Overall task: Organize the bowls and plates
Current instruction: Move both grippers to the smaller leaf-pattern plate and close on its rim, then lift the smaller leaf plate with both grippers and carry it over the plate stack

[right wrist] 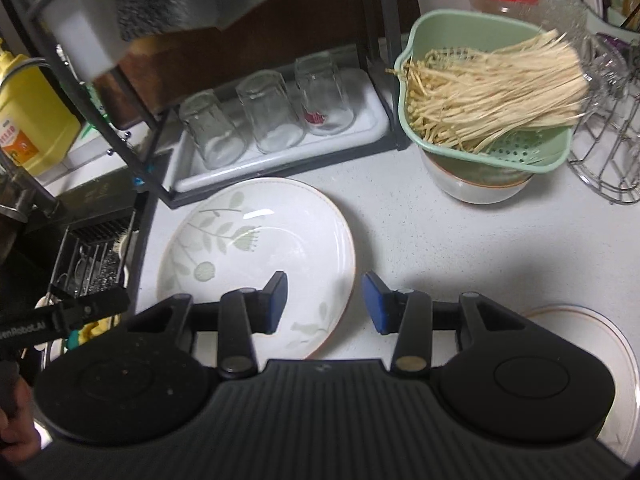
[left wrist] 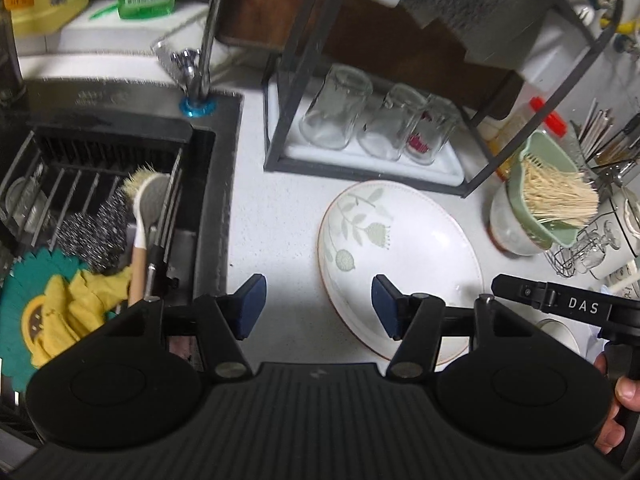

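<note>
white speckled counter [right wrist: 460, 248] ran between a dark sink [left wrist: 216, 184] and a cluttered corner; a black wire rack [right wrist: 276, 168] stood at the back with three clear glasses [right wrist: 264, 112] upside down on its white tray; a floral plate [right wrist: 256, 240] lay flat on the counter just in front of that rack, white with pale green leaves and a thin reddish rim; the same floral plate [left wrist: 400, 264] showed in the left wrist view, right of the sink edge; a second white plate [right wrist: 608, 360] lay near the right edge of the right wrist view, partly hidden by the gripper body; a green colander [right wrist: 480, 92] full of pale enoki mushrooms sat on top of a white bowl [right wrist: 476, 188], well apart from the floral plate; the left gripper [left wrist: 318, 306] hung with its blue pads spread wide and nothing between them, one pad over the plate's near-left rim, the other over bare counter; the right gripper [right wrist: 325, 302] likewise gaped apart and empty, its left pad above the plate's right side, its right pad over the counter; whether either pad touched the plate could not be told; a scrub brush [left wrist: 146, 208] and steel wool rested in the sink basket.
</note>
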